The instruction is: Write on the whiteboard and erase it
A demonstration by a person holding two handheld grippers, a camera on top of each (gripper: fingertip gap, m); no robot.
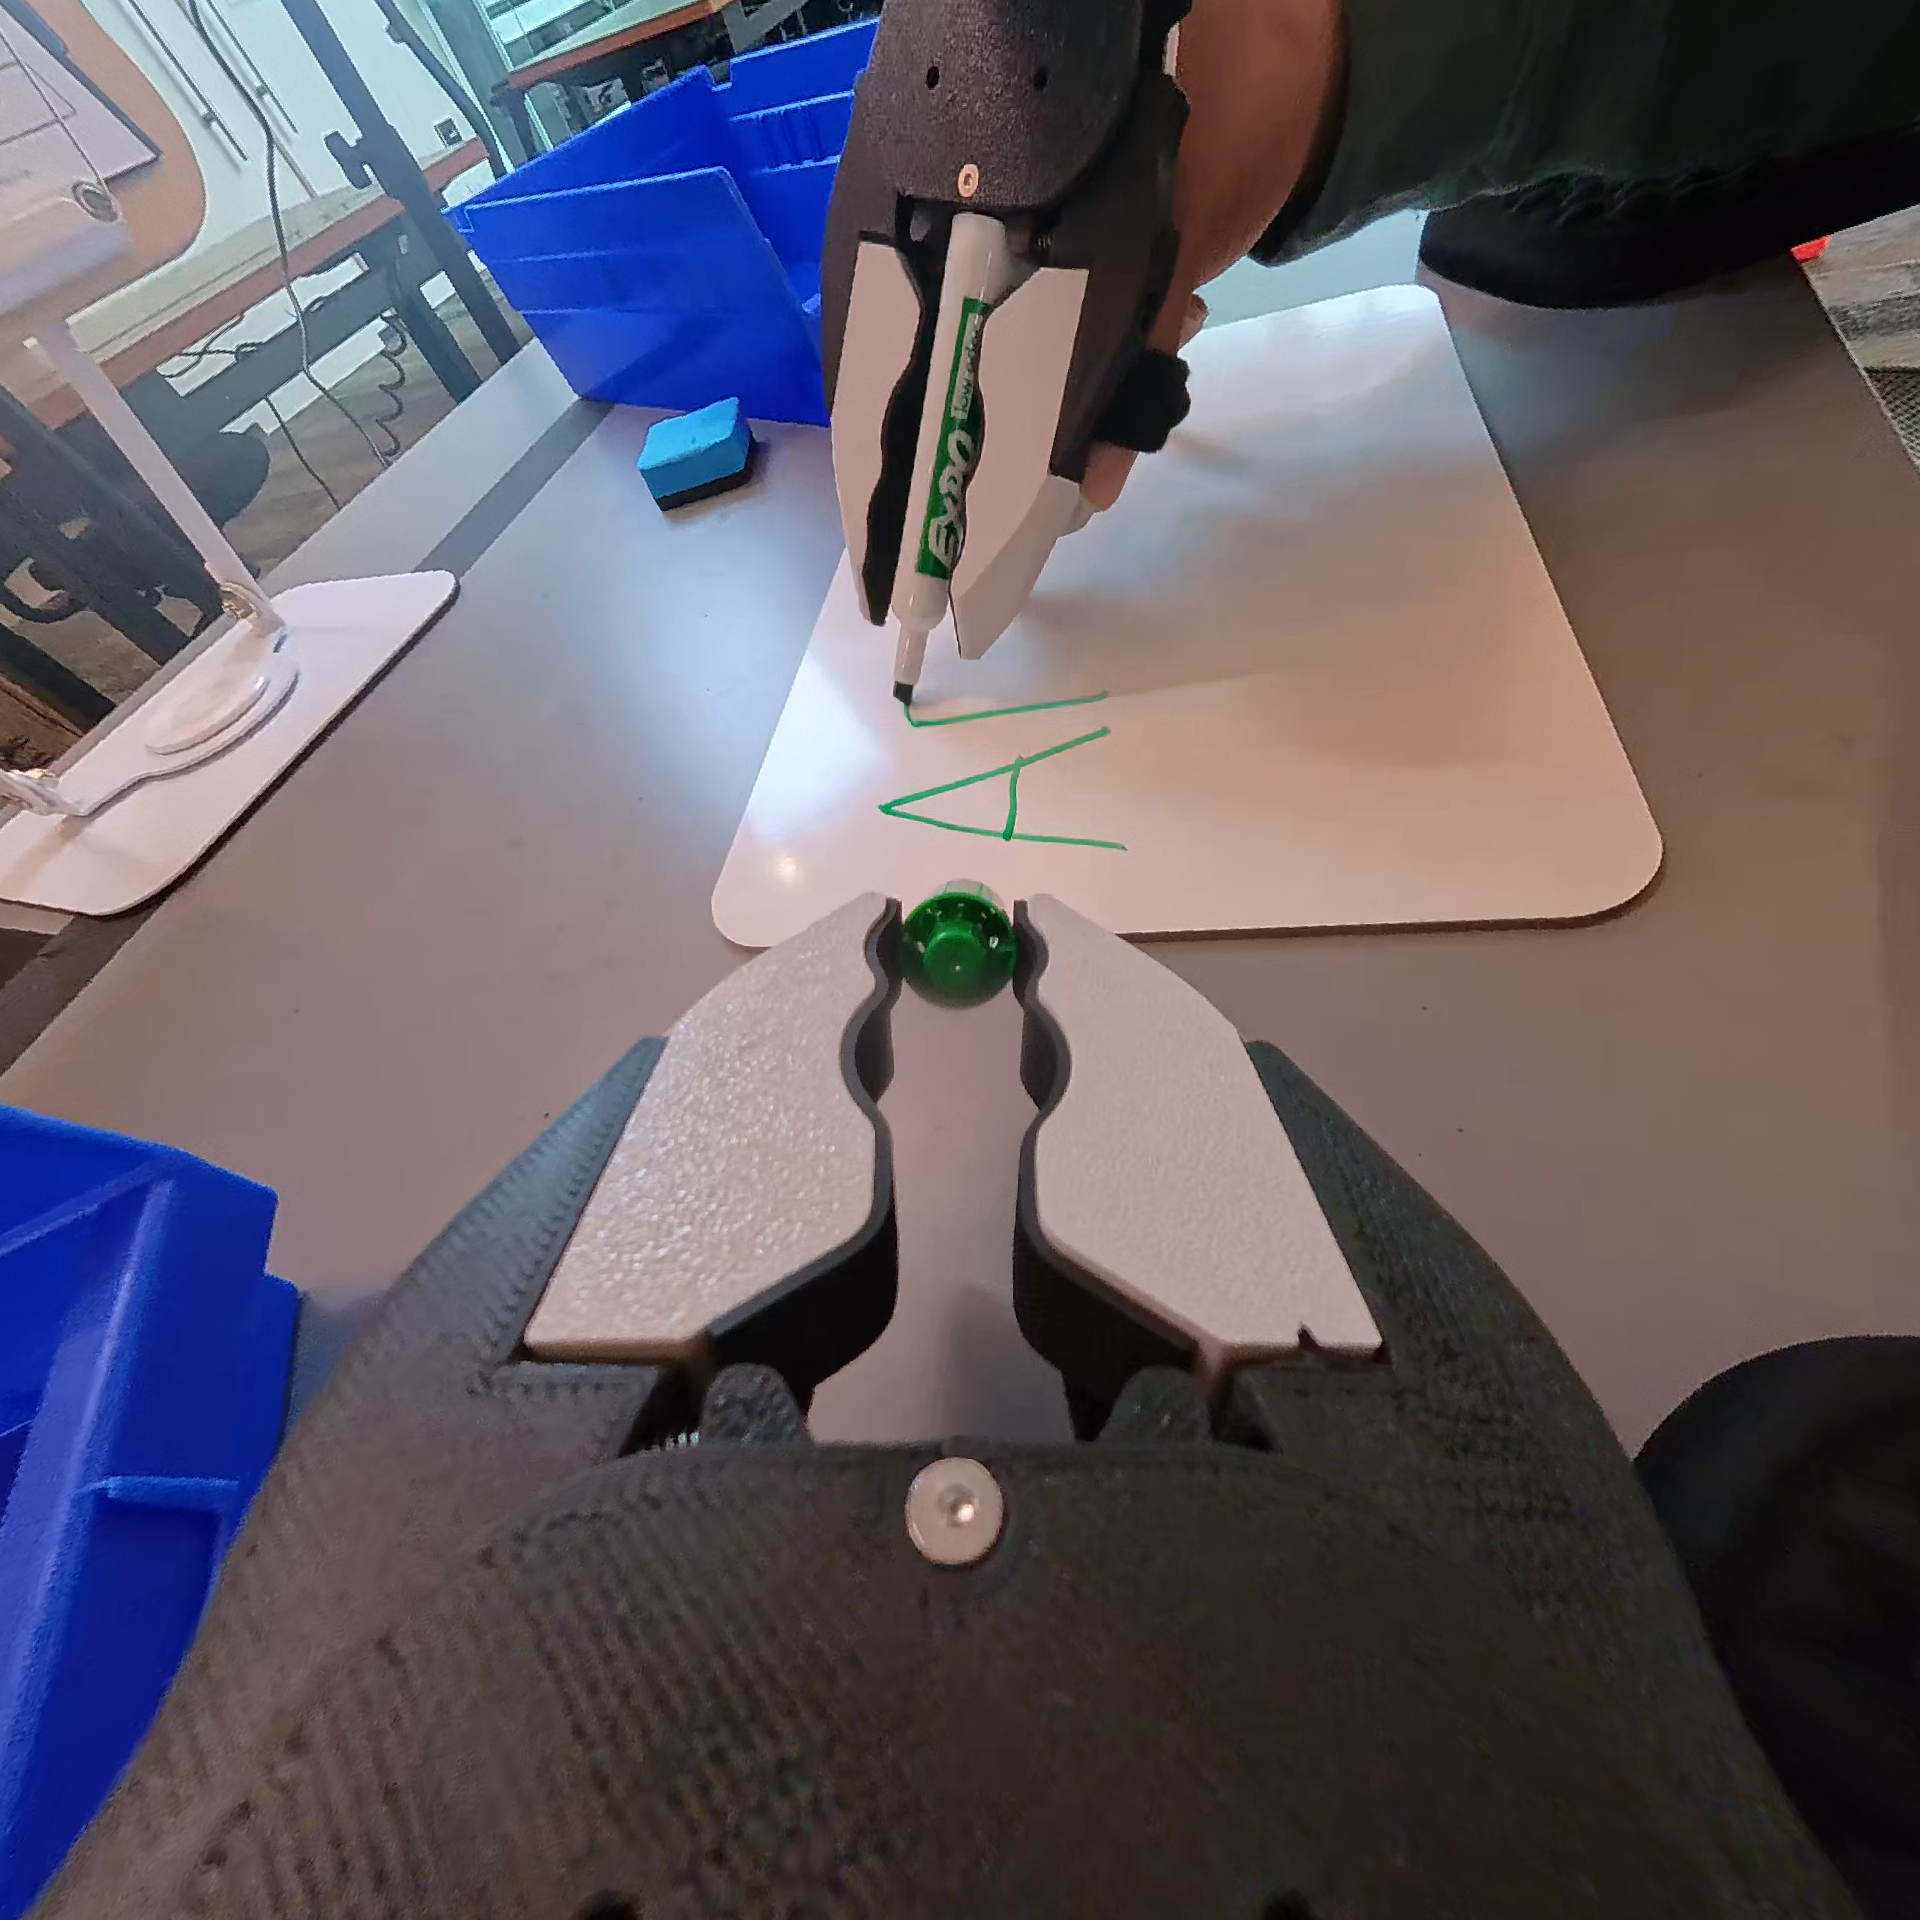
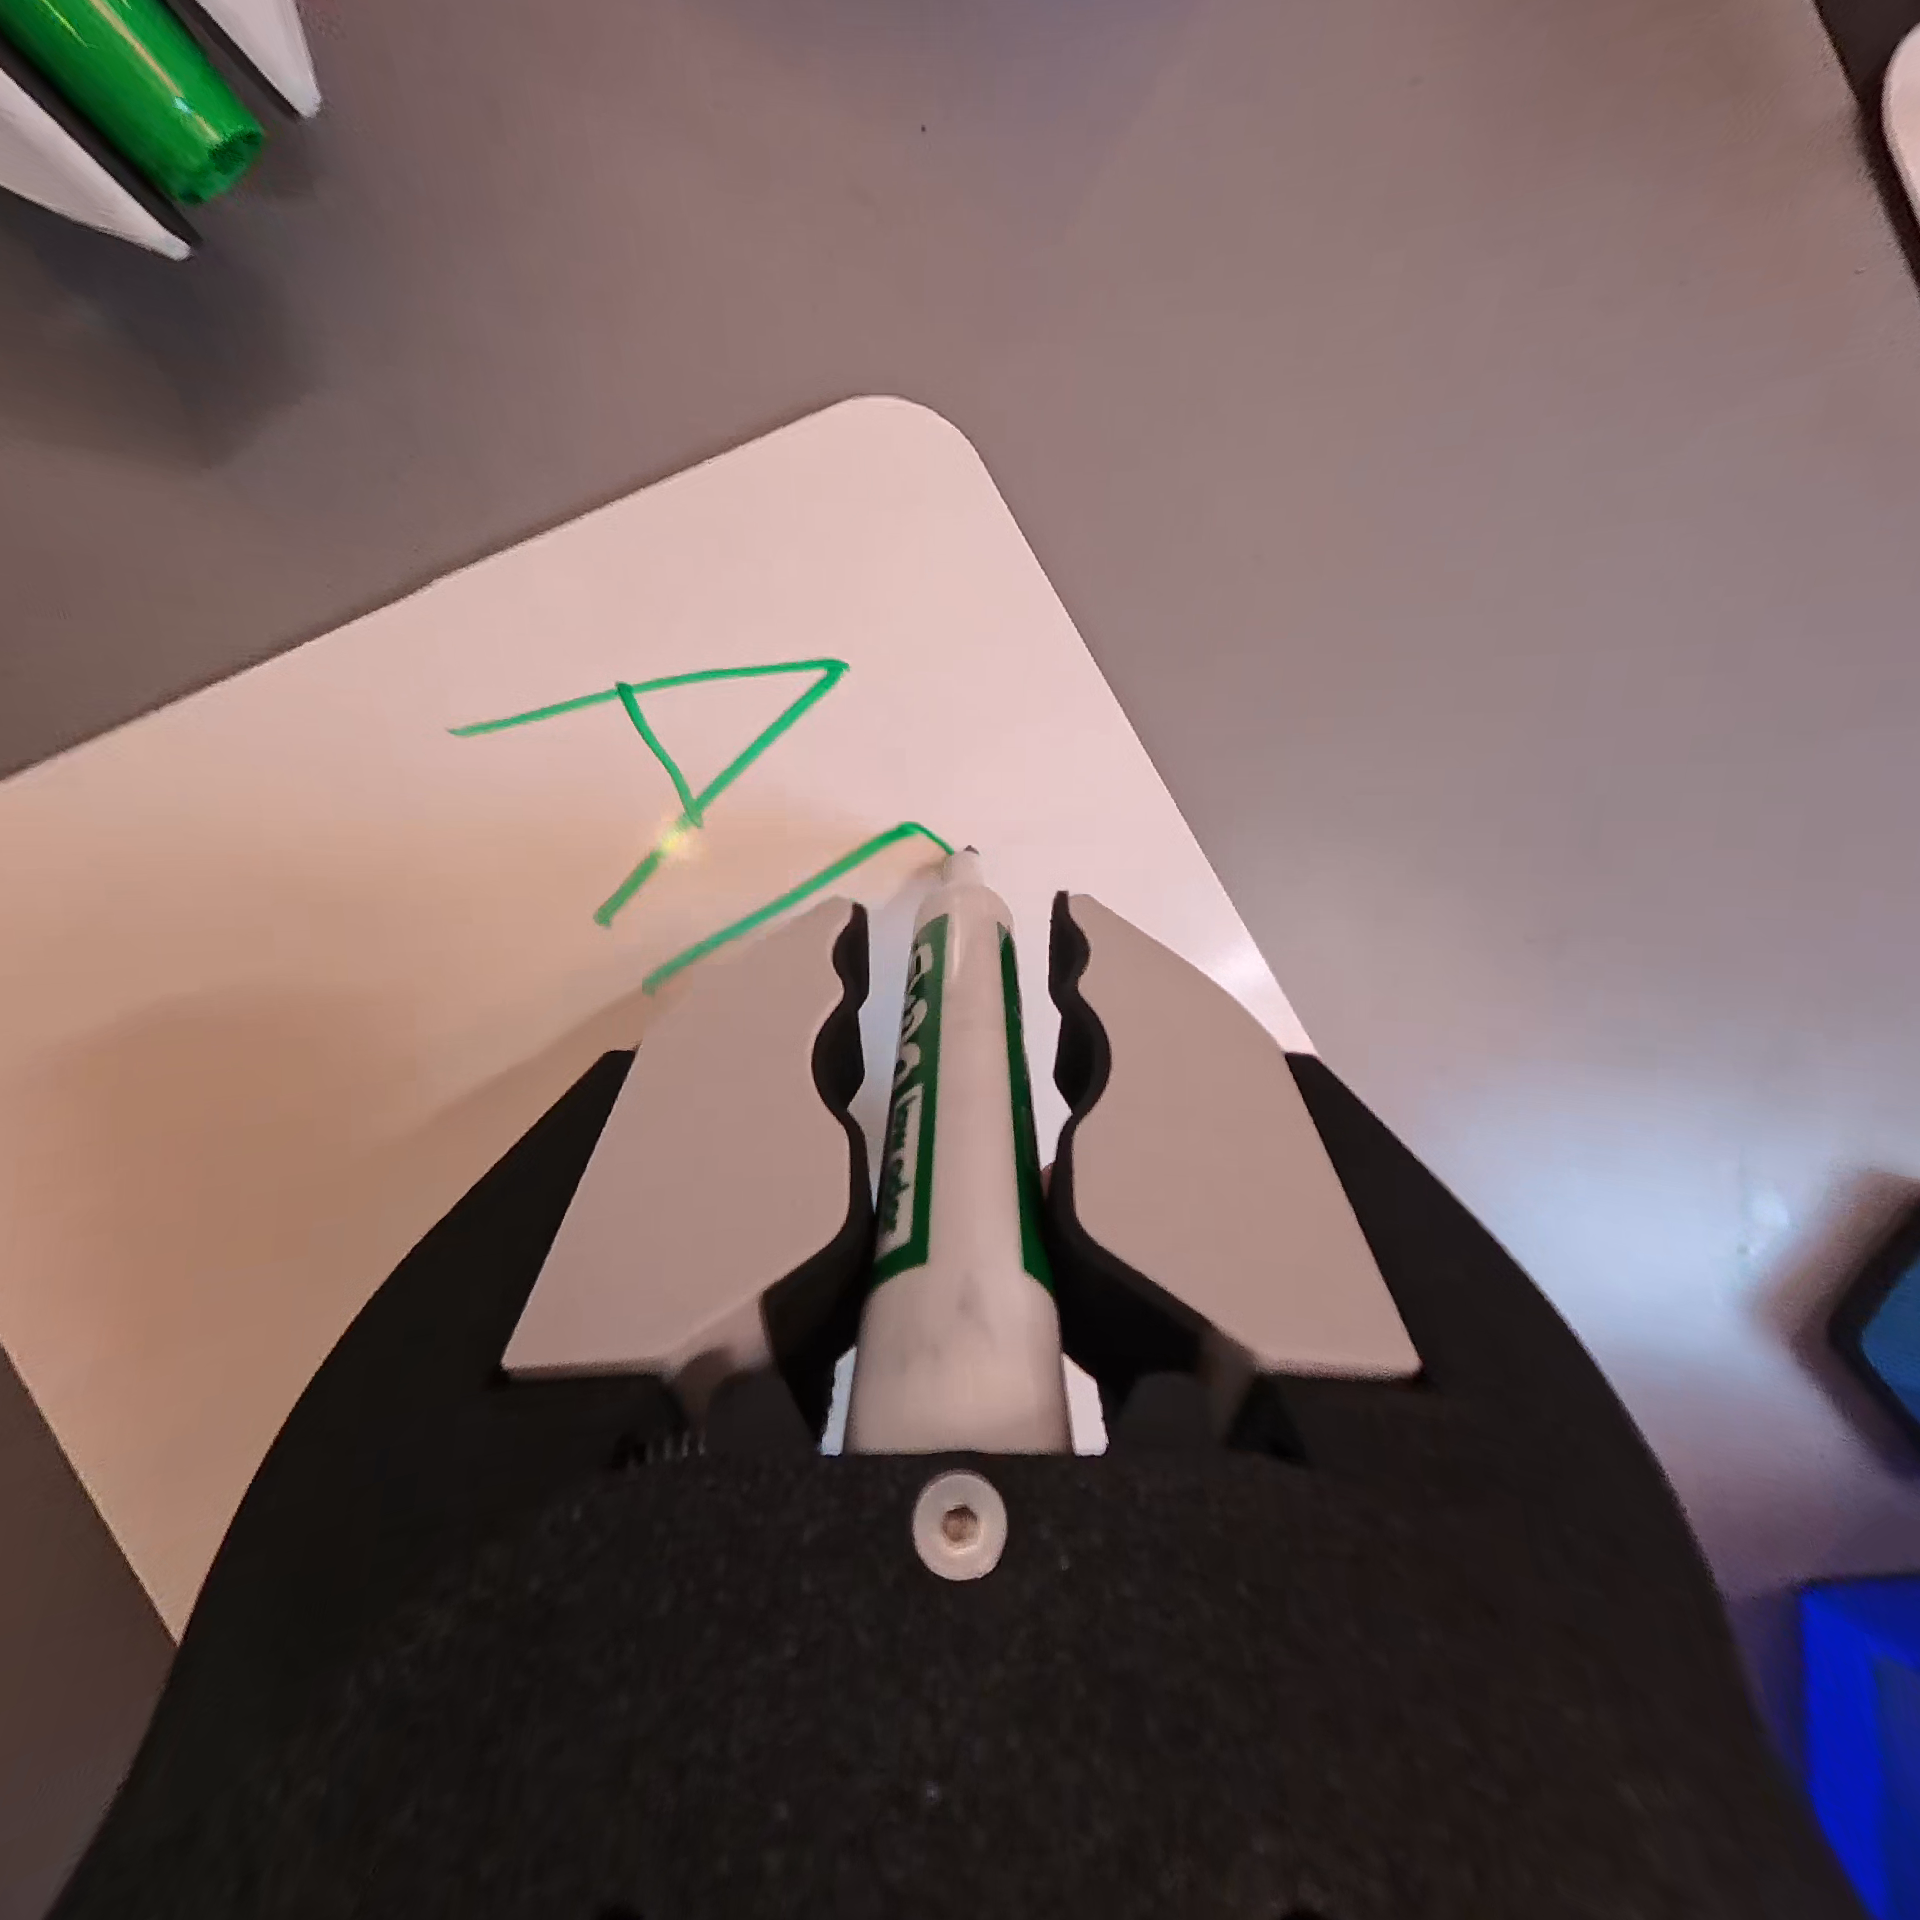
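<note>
A white whiteboard point(image 1: 1299, 623) lies flat on the grey table point(image 1: 468, 935). It bears green marker strokes point(image 1: 1008, 800) near its close left corner. My right gripper point(image 1: 925, 623) is shut on a white and green marker point(image 1: 940, 457), which runs lengthwise between its fingers. The marker's tip point(image 1: 902, 688) touches the board at the end of a fresh stroke. In the right wrist view the marker point(image 2: 966, 1143) sits in my right gripper point(image 2: 956, 925) over the whiteboard point(image 2: 312, 1039). My left gripper point(image 1: 956, 935) is shut on the green marker cap point(image 1: 956, 956), just off the board's near edge. The cap also shows in the right wrist view point(image 2: 187, 135).
A blue eraser point(image 1: 696, 452) lies on the table left of the board. A blue bin point(image 1: 644, 270) stands behind it and another blue bin point(image 1: 104, 1351) at my near left. A white stand base point(image 1: 208, 727) sits at the left. A person's hand and sleeve point(image 1: 1558, 125) are behind the board. Spacing between my two grippers at the tips: around 15 centimeters. The blue eraser point(image 1: 696, 452) is closer to my right gripper, around 20 centimeters from its tips; the left tips are 35 centimeters off.
</note>
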